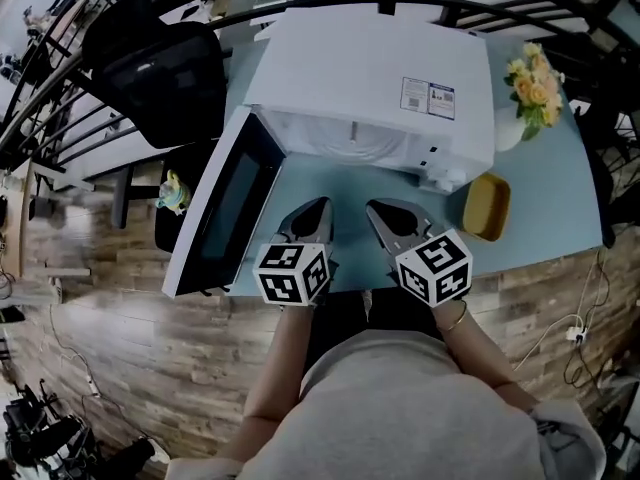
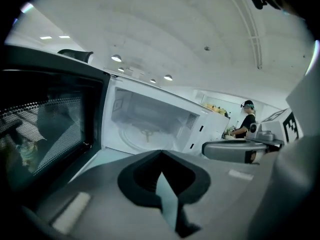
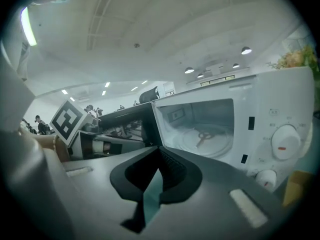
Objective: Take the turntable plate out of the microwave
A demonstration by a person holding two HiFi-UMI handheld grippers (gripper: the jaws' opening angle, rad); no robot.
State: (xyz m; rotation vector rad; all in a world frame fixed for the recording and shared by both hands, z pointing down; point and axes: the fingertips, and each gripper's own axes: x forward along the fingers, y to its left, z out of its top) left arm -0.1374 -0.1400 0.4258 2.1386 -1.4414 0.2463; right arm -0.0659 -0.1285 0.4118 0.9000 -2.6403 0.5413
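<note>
White microwave (image 1: pixel 370 68), one turntable plate (image 3: pixel 210 140), two closed claws (image 1: pixel 324 203) (image 1: pixel 371 207)

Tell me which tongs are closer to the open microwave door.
The left tongs, right beside the door; the right tongs lie toward the yellow dish.

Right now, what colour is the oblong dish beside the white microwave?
Mustard yellow dish, clearest in head view.

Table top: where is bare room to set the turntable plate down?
Free: the table strip before the microwave, between its open door and the yellow dish; also right of that dish. Crowded: the back right corner, by the flowers.
</note>
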